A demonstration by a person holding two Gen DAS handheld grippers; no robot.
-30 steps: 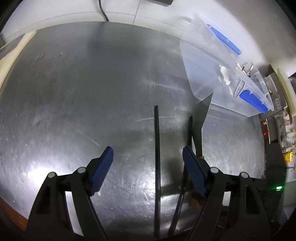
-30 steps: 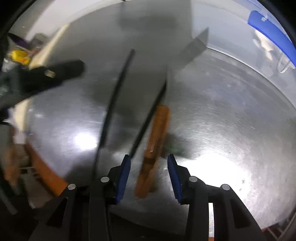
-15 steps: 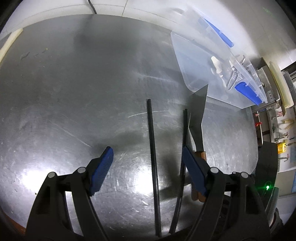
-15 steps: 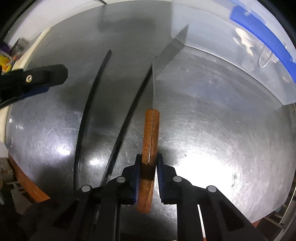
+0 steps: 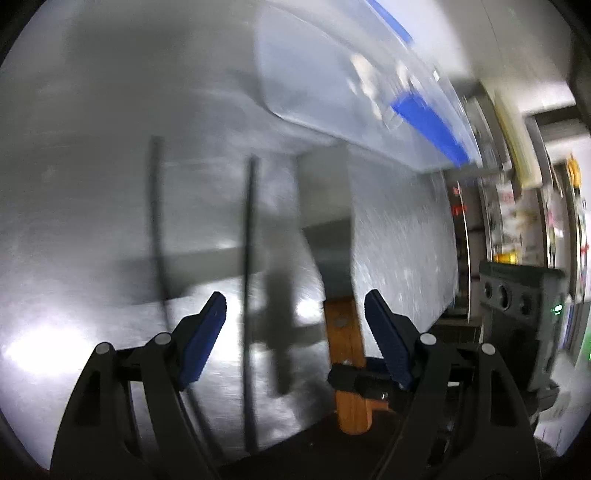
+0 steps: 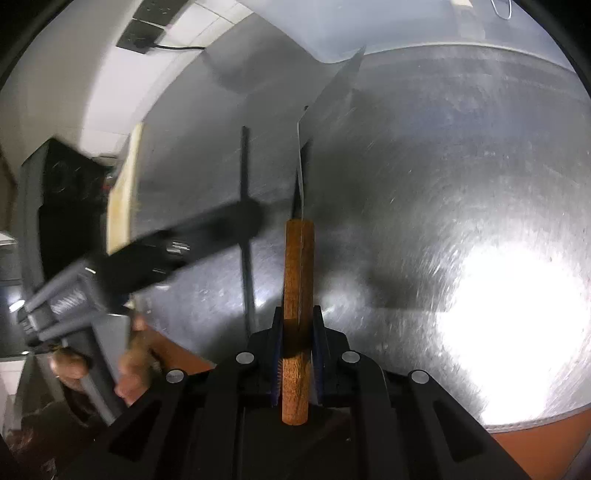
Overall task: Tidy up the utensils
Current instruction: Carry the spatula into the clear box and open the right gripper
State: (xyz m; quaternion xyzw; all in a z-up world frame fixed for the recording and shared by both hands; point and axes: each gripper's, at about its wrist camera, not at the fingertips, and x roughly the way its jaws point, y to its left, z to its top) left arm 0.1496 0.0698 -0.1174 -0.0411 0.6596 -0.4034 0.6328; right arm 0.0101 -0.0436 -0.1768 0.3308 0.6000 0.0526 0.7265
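Observation:
My right gripper is shut on the wooden handle of a knife; its steel blade points away, raised above the metal table. In the left wrist view the same knife shows between my left gripper's fingers, with the right gripper clamped on its handle. My left gripper is open and empty. Two black chopsticks lie on the table; one shows in the right wrist view. A clear plastic box with blue latches sits at the far right and holds some utensils.
The steel table fills both views; its front edge is near. A wall socket with a cable is on the back wall. Shelves and clutter stand beyond the table's right edge.
My right gripper has lifted the knife off the table. My left gripper has swung right, toward the knife and the box, still open.

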